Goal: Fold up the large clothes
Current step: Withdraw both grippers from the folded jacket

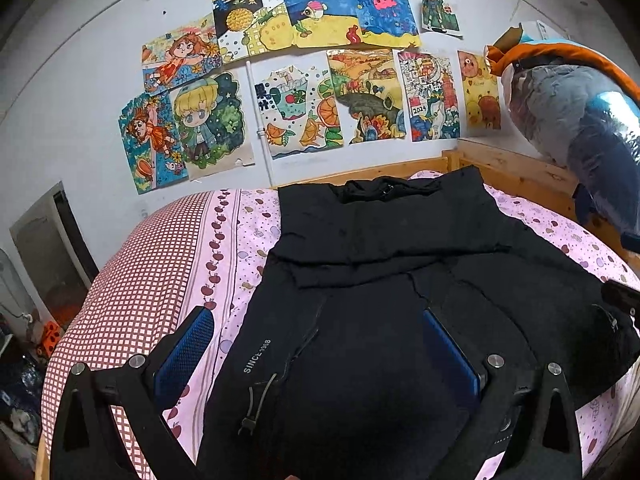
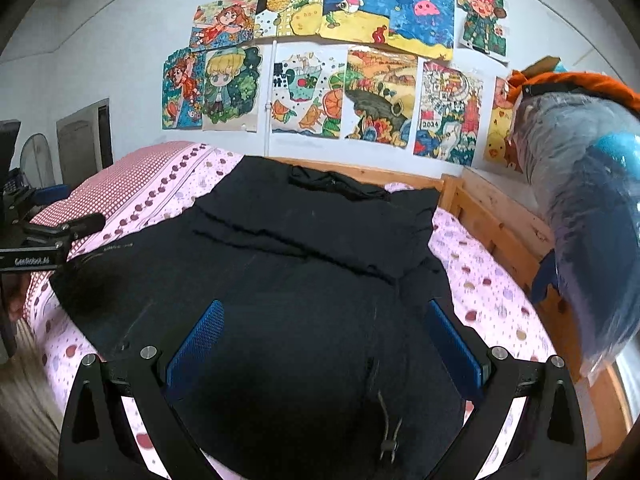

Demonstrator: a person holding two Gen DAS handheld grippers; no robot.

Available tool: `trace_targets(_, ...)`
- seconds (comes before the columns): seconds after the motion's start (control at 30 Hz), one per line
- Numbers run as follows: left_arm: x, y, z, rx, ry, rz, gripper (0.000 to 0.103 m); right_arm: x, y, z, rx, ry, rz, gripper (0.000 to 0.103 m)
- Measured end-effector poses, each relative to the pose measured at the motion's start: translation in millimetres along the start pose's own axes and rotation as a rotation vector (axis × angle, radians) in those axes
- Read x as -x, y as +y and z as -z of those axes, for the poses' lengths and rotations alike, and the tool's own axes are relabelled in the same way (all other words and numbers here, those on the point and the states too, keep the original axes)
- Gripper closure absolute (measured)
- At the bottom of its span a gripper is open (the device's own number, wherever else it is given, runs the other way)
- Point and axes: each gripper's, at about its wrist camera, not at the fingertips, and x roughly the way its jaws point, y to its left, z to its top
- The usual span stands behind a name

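The black jacket [image 1: 380, 280] is spread flat on the bed [image 1: 132, 280], sleeves folded in, ready for folding. The left gripper [image 1: 316, 344] is held wide open above its hem; the right gripper [image 2: 324, 340] likewise, nothing grasped.

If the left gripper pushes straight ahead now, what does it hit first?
Most likely the black jacket: the open left gripper hangs over it, with dark cloth filling the gap between the fingers. Depth is hard to judge through the fisheye.
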Motion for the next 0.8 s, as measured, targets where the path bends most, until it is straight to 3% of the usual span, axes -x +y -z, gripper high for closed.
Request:
trace_targets(0.37,1.0,-9.9,12.5,-0.057,-0.002,-0.034,0.000,2.6,1.8,33.5,0.005,0.025,-0.030,0.005)
trace_targets(0.5,-2.2,-6.9,20.2,-0.061,0.029,-0.009,0.000,0.0,10.8,41.9,0.041,0.045,-0.073,0.005)
trace_targets(0.6,7.8,1.1,30.4,-0.072,0.003,0.067,0.000,-0.5,18.8,50.2,0.071,0.066,-0.104,0.005)
trace_targets(0.7,26.9,7.2,48.3,-0.143,-0.062,0.167,0.000,1.2,25.9,59.8,0.111,0.094,-0.135,0.005)
trace_targets(0.8,32.6,7.9,67.0,-0.225,-0.055,0.229,0.000,5.2,36.1,71.6,0.182,0.105,-0.149,0.005)
